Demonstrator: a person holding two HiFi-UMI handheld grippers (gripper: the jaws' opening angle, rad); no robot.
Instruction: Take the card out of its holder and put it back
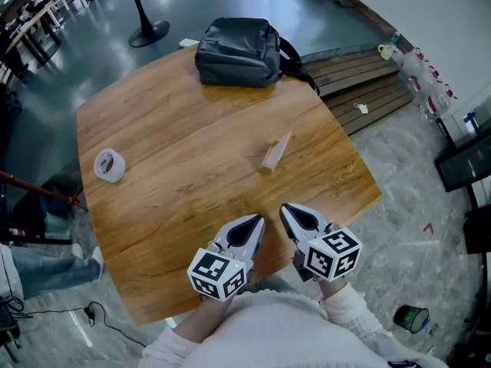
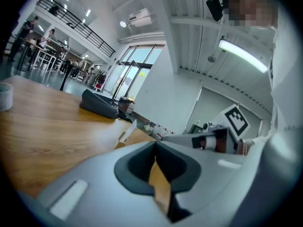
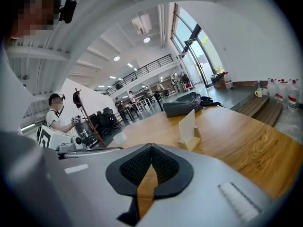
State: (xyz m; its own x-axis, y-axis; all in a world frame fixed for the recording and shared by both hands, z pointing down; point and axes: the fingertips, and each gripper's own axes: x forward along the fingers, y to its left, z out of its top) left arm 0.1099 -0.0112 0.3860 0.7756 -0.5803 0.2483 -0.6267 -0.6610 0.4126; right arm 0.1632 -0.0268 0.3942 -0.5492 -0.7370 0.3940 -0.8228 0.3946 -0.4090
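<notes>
Right grey gripper, jaws pressed together and empty like our left gripper, sits nearer the white card upright in its pale wooden holder ahead on the wooden table, long edge running away from us.

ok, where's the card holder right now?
Head view: the card holder stands right of centre on the wooden table, card in it, between the black bag and the right tool, touching neither.

Card face too small to read. Left gripper body hides most of the holder. Tape roll cut by left edge. Bystander's leg cut at left edge. Table near edge hidden by sweater. Far people too small to tell.
</notes>
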